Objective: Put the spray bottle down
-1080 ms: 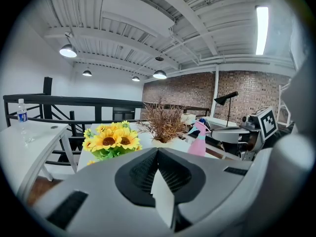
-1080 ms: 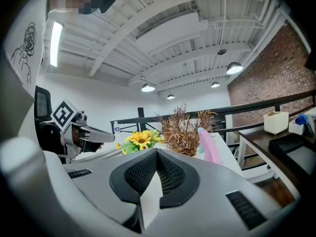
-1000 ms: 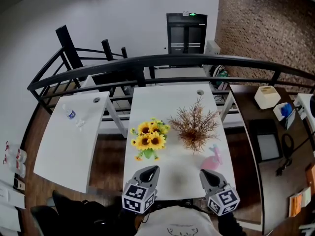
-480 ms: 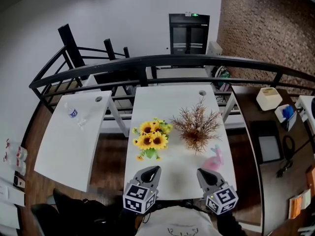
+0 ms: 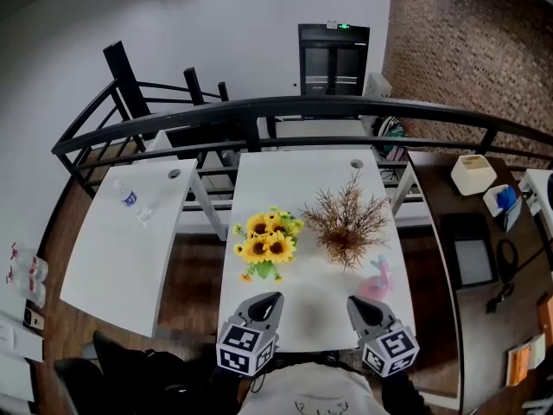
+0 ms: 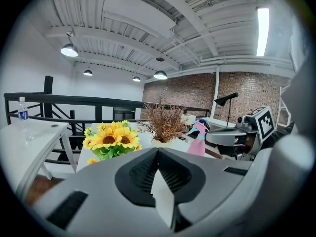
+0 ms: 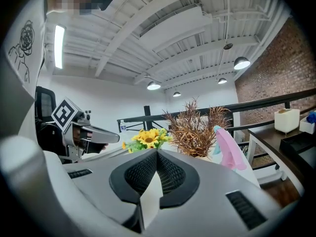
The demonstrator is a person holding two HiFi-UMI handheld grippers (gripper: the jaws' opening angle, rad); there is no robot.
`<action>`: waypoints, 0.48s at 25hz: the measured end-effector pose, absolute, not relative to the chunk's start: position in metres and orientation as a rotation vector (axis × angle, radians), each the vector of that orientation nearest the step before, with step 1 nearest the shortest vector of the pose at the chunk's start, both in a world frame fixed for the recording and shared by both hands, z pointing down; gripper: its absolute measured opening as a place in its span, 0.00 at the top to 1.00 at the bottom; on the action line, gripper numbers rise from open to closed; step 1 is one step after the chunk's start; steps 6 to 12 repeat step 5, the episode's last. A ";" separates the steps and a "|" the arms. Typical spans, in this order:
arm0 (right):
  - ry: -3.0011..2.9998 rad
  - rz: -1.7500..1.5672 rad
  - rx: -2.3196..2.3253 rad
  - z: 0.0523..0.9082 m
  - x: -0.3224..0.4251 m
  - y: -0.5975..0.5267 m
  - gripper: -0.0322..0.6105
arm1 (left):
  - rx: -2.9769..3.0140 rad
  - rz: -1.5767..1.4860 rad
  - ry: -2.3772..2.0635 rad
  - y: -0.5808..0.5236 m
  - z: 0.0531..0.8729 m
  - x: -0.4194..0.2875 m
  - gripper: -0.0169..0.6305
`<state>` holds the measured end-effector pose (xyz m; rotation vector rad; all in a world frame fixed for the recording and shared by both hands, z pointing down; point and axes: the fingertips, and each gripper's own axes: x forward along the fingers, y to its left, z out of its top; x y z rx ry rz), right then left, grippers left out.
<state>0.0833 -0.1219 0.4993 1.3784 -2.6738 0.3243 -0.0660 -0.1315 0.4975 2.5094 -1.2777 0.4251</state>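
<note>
The pink spray bottle (image 5: 377, 278) with a blue nozzle stands upright on the white table (image 5: 298, 180), right of centre near the front edge; it also shows as the spray bottle (image 6: 197, 139) and spray bottle (image 7: 227, 148). Nothing holds it. My right gripper (image 5: 358, 304) hovers just in front and left of it, jaws shut and empty; the right gripper (image 7: 157, 152) has its pads meeting. My left gripper (image 5: 265, 300) is beside it at the table's front edge, below the sunflowers, and the left gripper (image 6: 158, 150) is likewise shut on nothing.
A sunflower bunch (image 5: 263, 245) and a dried brown plant (image 5: 346, 223) stand mid-table. A second white table (image 5: 104, 258) at left carries a water bottle (image 5: 128, 199). A black railing (image 5: 302, 106) runs behind. A brown desk (image 5: 471, 232) with a white box (image 5: 471, 170) is at right.
</note>
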 end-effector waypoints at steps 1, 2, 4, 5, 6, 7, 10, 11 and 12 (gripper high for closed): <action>-2.672 0.327 1.377 0.500 0.083 -0.122 0.94 | 2.509 0.425 -1.278 -0.131 0.498 -0.066 0.97; -2.670 0.329 1.375 0.500 0.083 -0.122 0.94 | 2.509 0.426 -1.278 -0.131 0.498 -0.066 0.97; -2.666 0.332 1.373 0.501 0.083 -0.121 0.94 | 2.509 0.426 -1.279 -0.131 0.498 -0.066 0.97; -2.665 0.333 1.372 0.501 0.082 -0.121 0.94 | 2.509 0.426 -1.279 -0.131 0.498 -0.066 0.97; -2.665 0.333 1.372 0.501 0.082 -0.121 0.94 | 2.509 0.426 -1.279 -0.131 0.498 -0.066 0.97; -2.665 0.333 1.372 0.501 0.082 -0.121 0.94 | 2.509 0.426 -1.279 -0.131 0.498 -0.066 0.97; -2.665 0.333 1.372 0.501 0.082 -0.121 0.94 | 2.509 0.426 -1.279 -0.131 0.498 -0.066 0.97; -2.665 0.333 1.372 0.501 0.082 -0.121 0.94 | 2.509 0.426 -1.279 -0.131 0.498 -0.066 0.97; -2.665 0.333 1.372 0.501 0.082 -0.121 0.94 | 2.509 0.426 -1.279 -0.131 0.498 -0.066 0.97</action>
